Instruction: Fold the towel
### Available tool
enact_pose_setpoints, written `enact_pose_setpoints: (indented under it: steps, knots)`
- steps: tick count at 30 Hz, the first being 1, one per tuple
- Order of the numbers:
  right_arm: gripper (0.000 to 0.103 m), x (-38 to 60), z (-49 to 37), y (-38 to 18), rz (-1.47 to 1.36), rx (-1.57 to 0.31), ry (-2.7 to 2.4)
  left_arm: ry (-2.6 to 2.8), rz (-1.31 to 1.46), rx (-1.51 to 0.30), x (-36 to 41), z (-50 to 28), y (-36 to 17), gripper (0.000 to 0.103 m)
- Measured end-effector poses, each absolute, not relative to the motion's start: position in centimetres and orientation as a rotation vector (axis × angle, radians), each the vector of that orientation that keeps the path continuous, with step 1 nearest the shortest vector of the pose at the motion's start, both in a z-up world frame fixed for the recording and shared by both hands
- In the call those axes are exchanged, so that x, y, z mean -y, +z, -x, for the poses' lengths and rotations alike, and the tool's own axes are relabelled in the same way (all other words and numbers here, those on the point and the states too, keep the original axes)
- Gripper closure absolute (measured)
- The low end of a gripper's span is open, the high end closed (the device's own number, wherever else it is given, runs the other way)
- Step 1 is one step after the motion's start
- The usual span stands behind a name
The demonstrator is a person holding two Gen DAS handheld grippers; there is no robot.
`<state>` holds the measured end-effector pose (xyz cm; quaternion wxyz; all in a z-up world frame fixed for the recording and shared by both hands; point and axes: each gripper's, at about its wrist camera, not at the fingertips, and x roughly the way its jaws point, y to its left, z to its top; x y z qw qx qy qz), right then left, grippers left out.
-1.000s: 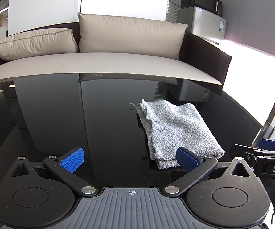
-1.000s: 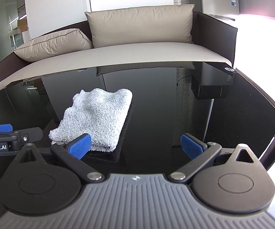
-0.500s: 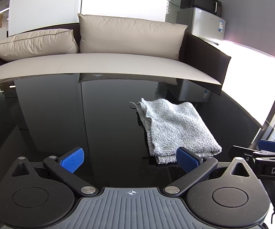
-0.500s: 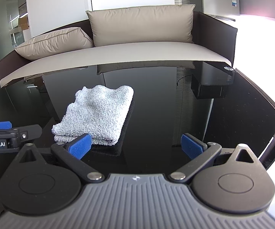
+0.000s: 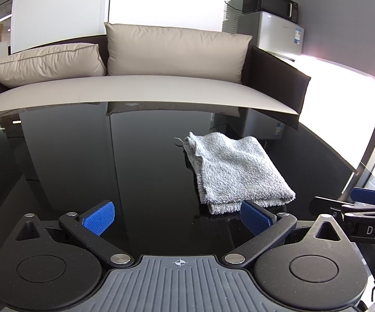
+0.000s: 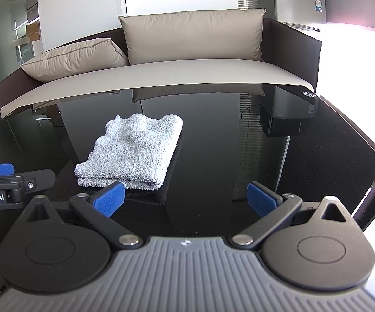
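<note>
Black glossy table [image 5: 135, 156], sofa [image 5: 161, 88] behind. Folded towel [image 5: 235, 171] lies at your left gripper's [image 5: 177, 218] 1 o'clock, right gripper's [image 6: 185, 200] 11 o'clock. Both grippers spread apart, empty.

Beige sofa [image 5: 146, 88] behind glossy black table [image 5: 83, 161]

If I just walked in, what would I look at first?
Probably the fluffy grey towel, folded and lying alone on the shiny black table, between the two grippers. Next, the bright blue pads on the open right gripper and the open left gripper, both empty. Behind the table stands a sofa with beige cushions.
</note>
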<state>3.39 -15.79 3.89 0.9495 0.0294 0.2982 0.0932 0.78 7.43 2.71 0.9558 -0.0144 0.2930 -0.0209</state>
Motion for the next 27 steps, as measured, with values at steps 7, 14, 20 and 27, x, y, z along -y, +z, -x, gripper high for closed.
enact_pose_setpoints:
  steps: [7, 14, 20, 27]
  knots:
    - [0.001, 15.9, -2.8, 3.9, -0.055, -0.607, 0.196, -0.037, 0.028, -0.59, -7.4, 0.0, 2.7, 0.001]
    - [0.001, 16.0, -2.2, 3.9, -0.046, -0.606, 0.207, -0.043, 0.025, -0.584, -7.3, 0.4, 2.7, 0.001]
    - [0.001, 15.7, -1.6, 3.8, -0.038, -0.609, 0.21, -0.051, 0.023, -0.58, -7.1, 0.6, 2.8, 0.001]
    - [0.001, 15.7, -1.5, 3.8, -0.042, -0.602, 0.212, -0.055, 0.026, -0.578, -7.0, 0.6, 2.7, 0.001]
